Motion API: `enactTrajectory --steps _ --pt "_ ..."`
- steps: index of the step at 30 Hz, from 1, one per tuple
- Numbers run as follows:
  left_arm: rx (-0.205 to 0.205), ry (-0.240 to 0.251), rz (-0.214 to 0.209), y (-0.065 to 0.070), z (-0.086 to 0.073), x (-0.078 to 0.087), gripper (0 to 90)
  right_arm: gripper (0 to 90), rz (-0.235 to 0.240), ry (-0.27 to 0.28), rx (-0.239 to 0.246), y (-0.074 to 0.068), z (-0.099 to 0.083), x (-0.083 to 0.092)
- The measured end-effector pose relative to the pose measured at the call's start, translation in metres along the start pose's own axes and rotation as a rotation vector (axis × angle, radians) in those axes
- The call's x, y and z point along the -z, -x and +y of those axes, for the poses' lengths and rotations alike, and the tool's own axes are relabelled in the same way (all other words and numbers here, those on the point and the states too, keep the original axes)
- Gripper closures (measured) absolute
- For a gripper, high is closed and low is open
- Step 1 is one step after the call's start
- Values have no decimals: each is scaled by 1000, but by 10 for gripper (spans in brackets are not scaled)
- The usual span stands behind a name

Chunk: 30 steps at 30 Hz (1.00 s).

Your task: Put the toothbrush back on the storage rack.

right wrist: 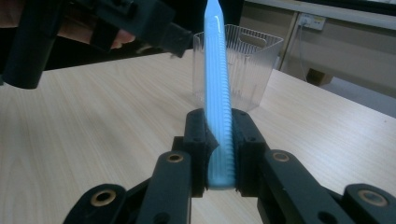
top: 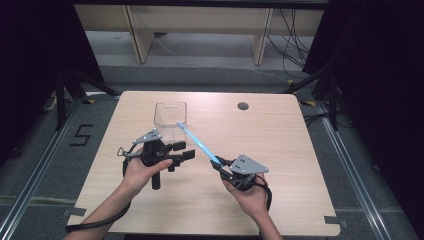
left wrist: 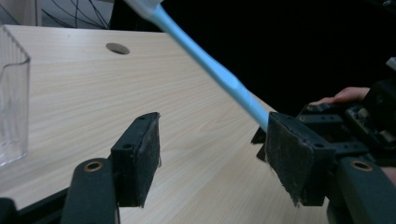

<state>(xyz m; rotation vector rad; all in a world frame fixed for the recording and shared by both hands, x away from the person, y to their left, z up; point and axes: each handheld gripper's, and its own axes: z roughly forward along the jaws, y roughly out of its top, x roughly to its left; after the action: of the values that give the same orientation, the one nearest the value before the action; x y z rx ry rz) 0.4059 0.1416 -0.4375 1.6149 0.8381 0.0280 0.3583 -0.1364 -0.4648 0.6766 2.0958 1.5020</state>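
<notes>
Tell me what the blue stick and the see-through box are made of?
The blue stick looks like smooth, slightly shiny plastic; ridges run along one side and light glints off it. The see-through box is probably clear hard plastic, not glass: its walls are thin and ribbed with a moulded handle slot.

We look along our left gripper (left wrist: pixel 212 156), whose two black padded jaws stand well apart above the pale wooden surface (left wrist: pixel 187 93). A light blue toothbrush handle (left wrist: pixel 210 65) slants down from the top edge and passes behind the right-hand jaw. A clear ribbed plastic container (left wrist: pixel 13 100) stands at the left edge. Far right, fingertips (left wrist: pixel 345 94) grip the other black gripper (left wrist: pixel 364 126).
</notes>
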Motion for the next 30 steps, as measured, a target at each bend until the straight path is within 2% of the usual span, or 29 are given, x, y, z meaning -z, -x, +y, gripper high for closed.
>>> enactTrajectory --steps 3,4,6,7,8,10,11,13,14,17,23,25,29,30 --pt "7 18 -27 3 2 -7 371 789 -9 15 6 -1 1 0" --pt "6 14 -24 5 3 -9 377 790 -12 21 14 -1 1 -1" --pt "12 17 -34 6 3 -12 397 789 -6 14 -4 -2 2 0" --pt "14 21 -39 7 3 -14 404 789 -6 22 16 -2 3 -1" --pt "14 27 -46 7 3 -15 425 789 -2 29 -16 -4 2 -2" --pt "20 33 -54 8 4 -17 455 789 -5 24 5 -3 3 -2" --pt "23 39 -63 8 4 -18 470 789 -18 28 3 -4 4 -2" --pt "28 45 -71 8 4 -20 491 789 -9 28 0 -4 4 -2" --pt "29 47 -70 8 4 -20 503 789 -21 26 17 -4 4 -1" --pt "34 60 -73 8 4 -21 537 789 -6 18 -7 -6 4 -2" --pt "30 76 -78 8 6 -21 617 789 -22 40 3 -6 4 -3" --pt "28 87 -84 7 6 -21 648 789 -28 41 19 -5 4 -3" --pt "26 109 -100 10 8 -20 699 788 -11 25 -12 -8 4 -4" --pt "22 114 -110 11 8 -20 723 787 -13 32 10 -6 4 -5"
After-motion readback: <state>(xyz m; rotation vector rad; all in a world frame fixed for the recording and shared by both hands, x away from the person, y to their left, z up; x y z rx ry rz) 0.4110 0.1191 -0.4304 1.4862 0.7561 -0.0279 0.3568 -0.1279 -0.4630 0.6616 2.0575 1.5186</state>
